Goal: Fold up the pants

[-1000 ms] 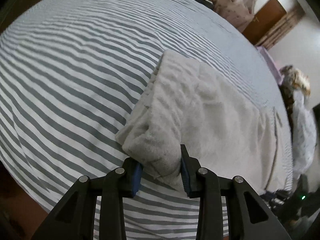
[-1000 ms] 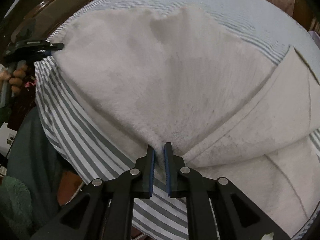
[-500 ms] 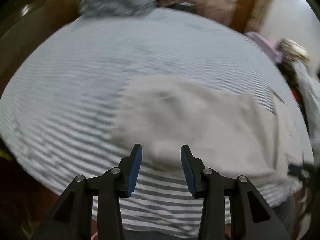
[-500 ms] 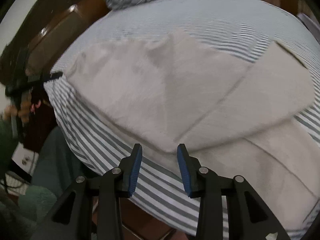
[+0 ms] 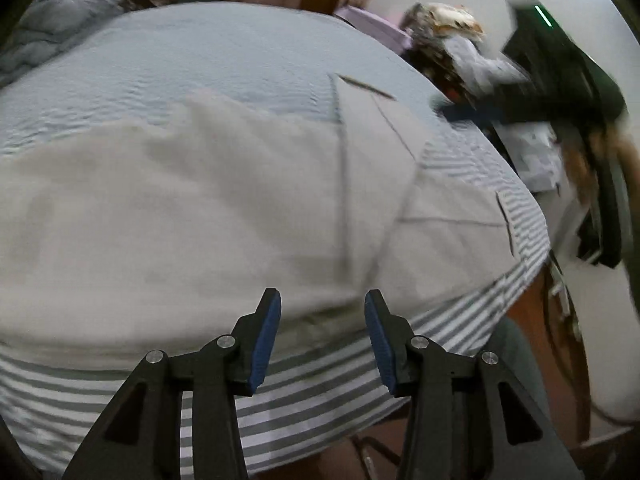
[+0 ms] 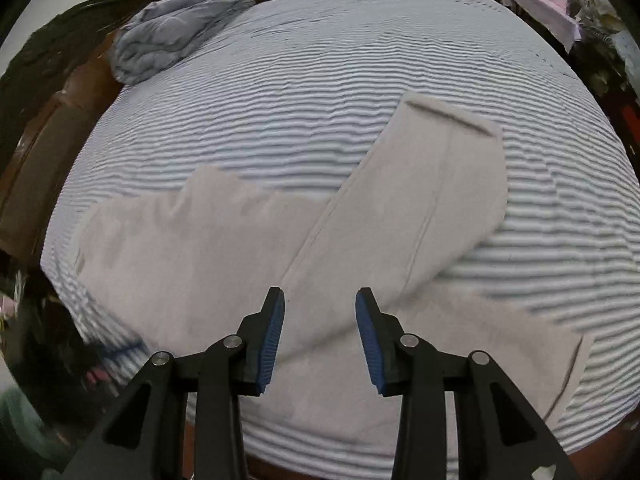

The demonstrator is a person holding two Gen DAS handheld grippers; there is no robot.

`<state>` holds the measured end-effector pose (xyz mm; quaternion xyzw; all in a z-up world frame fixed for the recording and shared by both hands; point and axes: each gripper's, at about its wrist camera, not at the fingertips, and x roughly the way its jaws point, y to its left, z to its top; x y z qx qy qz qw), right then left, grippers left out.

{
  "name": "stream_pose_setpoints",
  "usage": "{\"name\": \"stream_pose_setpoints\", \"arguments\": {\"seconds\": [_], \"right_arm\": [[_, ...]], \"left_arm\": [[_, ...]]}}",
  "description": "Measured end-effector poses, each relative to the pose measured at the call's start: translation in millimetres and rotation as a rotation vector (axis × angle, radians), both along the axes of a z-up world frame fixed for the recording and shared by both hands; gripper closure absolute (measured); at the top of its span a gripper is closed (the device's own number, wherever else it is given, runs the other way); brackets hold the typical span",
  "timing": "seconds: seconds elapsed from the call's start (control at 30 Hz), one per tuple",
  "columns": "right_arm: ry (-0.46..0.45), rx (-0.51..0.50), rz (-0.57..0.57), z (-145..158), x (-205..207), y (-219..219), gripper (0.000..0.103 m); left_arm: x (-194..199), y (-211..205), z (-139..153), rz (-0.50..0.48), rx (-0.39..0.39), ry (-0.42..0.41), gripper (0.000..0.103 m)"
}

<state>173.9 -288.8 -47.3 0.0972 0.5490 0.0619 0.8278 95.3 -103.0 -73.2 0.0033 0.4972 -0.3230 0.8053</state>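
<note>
The pants [image 6: 304,248], pale cream, lie spread on the bed [image 6: 320,92], near its front edge; one leg runs diagonally toward the far right, the other along the front edge; the bed carries a grey-and-white striped sheet; a crumpled blue-grey quilt [image 6: 176,28] sits at the far left corner, beside a brown wooden frame; cluttered belongings line the right side. Left claw [image 5: 322,338]: jaws opening, nothing between them. Right claw [image 6: 320,336]: parted, empty, above the pants.
</note>
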Motion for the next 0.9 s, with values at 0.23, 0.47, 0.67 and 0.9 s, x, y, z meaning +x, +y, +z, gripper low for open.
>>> {"name": "stream_pose_setpoints", "arguments": {"seconds": [0.23, 0.47, 0.67, 0.9], "right_arm": [[0.098, -0.046, -0.105, -27, 115, -9, 0.067], [0.176, -0.3, -0.268, -83, 216, 2, 0.069], [0.207, -0.465, -0.358, -109, 242, -2, 0.068], [0.134, -0.436, -0.403, -75, 213, -40, 0.099]], "left_arm": [[8, -29, -37, -0.026, 0.06, 0.019, 0.058], [-2, -35, -49, -0.045, 0.08, -0.073, 0.071], [-3, -33, -54, -0.041, 0.059, -0.086, 0.082], [-4, -31, -50, -0.049, 0.072, -0.116, 0.088]]}}
